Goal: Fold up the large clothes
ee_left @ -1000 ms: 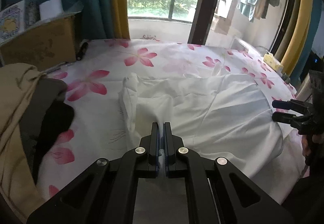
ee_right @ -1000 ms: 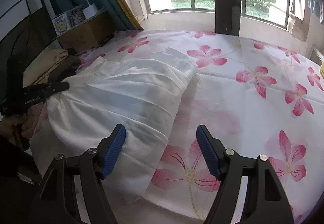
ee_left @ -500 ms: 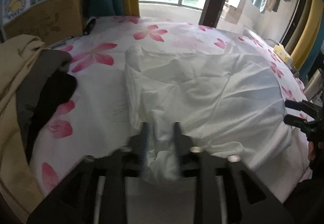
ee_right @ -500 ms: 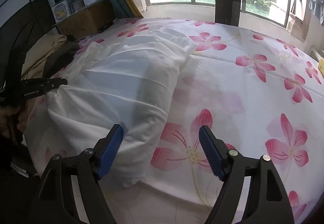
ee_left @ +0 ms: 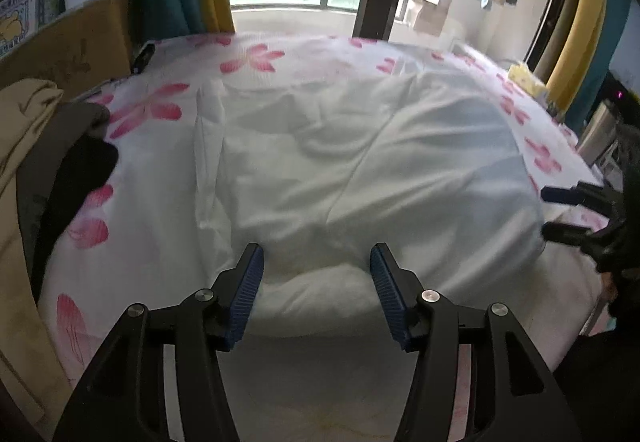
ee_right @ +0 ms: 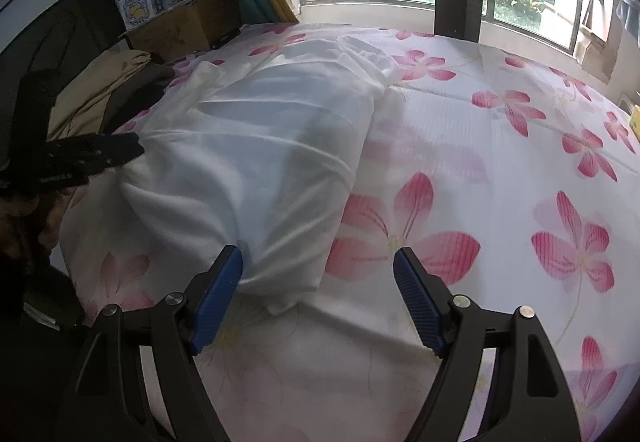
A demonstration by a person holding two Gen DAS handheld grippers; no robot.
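A large white garment (ee_left: 360, 170) lies folded over on the bed's flowered sheet (ee_left: 160, 110). My left gripper (ee_left: 316, 262) hovers at the garment's near edge. Its jaws are opening, the edge sits loose between the blue pads (ee_left: 248, 286), and nothing is pinched. In the right wrist view the same garment (ee_right: 256, 146) stretches away to the left. My right gripper (ee_right: 318, 254) stands open over its near corner, with the left pad (ee_right: 218, 298) right beside the cloth. Each gripper also shows in the other's view: the right gripper (ee_left: 560, 212) and the left gripper (ee_right: 100, 154).
A pile of beige and dark clothes (ee_left: 36, 146) lies at the bed's left side, with a cardboard box (ee_left: 68, 54) behind it. A yellow item (ee_left: 524, 76) sits at the far right edge. Bare flowered sheet (ee_right: 500, 170) spreads right of the garment. A window is beyond.
My left gripper was shut on a fold of the white garment and has spread its jaws, letting the cloth drop flat. Both grippers came down closer to the bed; the right stayed open.
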